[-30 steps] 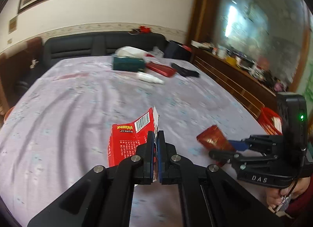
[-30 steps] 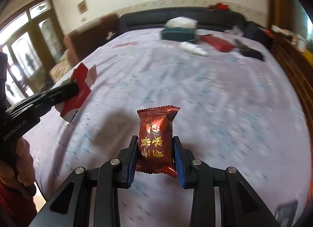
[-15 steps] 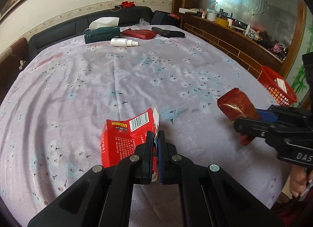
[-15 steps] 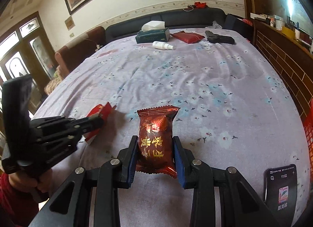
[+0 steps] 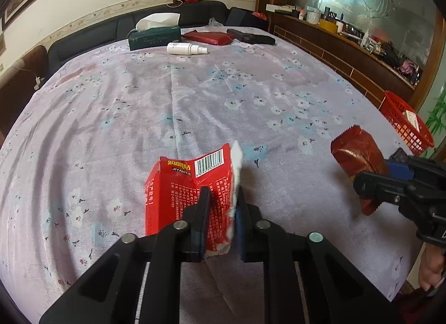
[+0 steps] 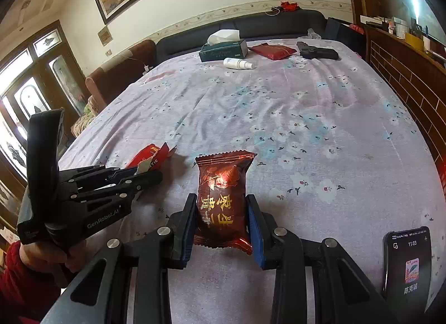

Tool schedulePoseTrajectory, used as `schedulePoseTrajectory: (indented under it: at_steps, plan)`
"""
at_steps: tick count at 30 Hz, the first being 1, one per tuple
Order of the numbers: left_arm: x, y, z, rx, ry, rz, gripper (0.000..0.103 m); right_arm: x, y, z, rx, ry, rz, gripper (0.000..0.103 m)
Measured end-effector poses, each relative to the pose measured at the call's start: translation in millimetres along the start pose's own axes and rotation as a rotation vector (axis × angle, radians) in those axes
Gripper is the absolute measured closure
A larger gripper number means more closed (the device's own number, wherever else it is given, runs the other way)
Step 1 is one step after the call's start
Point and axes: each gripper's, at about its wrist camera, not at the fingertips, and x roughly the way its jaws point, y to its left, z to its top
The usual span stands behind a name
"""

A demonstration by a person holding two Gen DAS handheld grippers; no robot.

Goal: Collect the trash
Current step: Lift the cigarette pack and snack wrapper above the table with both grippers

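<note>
Loosened a touch since half a second ago — the left gripper (image 5: 220,198) had its fingers pressed nearly together on the red carton scrap (image 5: 192,184), and now a visible gap stands between them, with the torn red card upright in that gap. From the left wrist view I cannot tell whether the pads grip it or it merely leans there. In the right wrist view the same scrap (image 6: 152,158) pokes out at the tip of that gripper (image 6: 147,177), low over the floral tablecloth (image 6: 278,106), at about 9 o'clock from the other tool.

Right gripper (image 6: 221,212) — clamped on the dark red snack packet (image 6: 221,198), both blue pads against its sides, gold lettering facing up. That packet (image 5: 356,154) shows at 3 o'clock in the left view, held clear above the cloth (image 5: 195,95).

Far across the table at 12 o'clock sit a green tissue box (image 6: 223,49), a white bottle (image 6: 238,64) on its side just beside it, a red pouch (image 6: 271,51) and a black case (image 6: 317,52). 1 phone (image 6: 407,262) lies at 4 o'clock near the table edge, screen lit. A red basket (image 5: 407,123) stands off the table's right side, with something pale inside.
</note>
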Motion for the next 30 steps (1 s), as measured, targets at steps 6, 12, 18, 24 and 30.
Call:
schedulePoseTrajectory:
  at_steps: [6,12,18,24,30]
  plan:
    - [-14.6,0.7,2.0,-0.034,-0.059,-0.031,0.095,-6.8,1.4,-0.8,0.005,-0.017,0.000,0.066]
    - [-34.7,-14.4,14.1,-0.048,-0.123,-0.086,0.098,-23.9,-1.2,2.1,0.015,-0.063,-0.017,0.066]
    - [-48.1,-33.1,25.7,-0.040,-0.166,-0.138,0.098,-42.4,-14.2,3.3,0.055,-0.100,-0.039,0.066]
    - [-49.5,-47.9,32.2,-0.019,-0.174,-0.156,0.098,-51.3,-22.7,1.3,0.080,-0.115,-0.046,0.066]
    - [-48.2,-63.2,30.6,0.019,-0.175,-0.117,0.098,-55.5,-28.9,-1.4,0.096,-0.124,-0.047,0.066]
